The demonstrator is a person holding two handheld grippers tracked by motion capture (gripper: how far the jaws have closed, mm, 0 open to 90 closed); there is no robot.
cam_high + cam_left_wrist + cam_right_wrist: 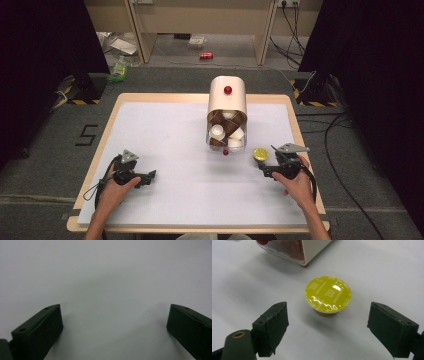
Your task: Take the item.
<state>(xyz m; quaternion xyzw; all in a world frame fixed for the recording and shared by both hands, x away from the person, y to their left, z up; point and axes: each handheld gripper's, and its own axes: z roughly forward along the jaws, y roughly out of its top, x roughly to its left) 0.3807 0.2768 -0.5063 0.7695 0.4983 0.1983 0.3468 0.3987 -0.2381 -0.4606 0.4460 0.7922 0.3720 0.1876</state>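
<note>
right gripper: jaws wide apart, gripping nothing; yellow capsule stood on white table sheet just ahead, at 12 o'clock
left gripper: jaws spread, empty
capsule dispenser: 11 o'clock of capsule

1. A wooden table covered by a white sheet.
2. A cream dispenser box with a red knob stands near the far edge; its clear front shows brown and white pods.
3. On the floor behind: a red can, scattered papers, and black cables.
4. A "5" mark on the floor left of the table.
</note>
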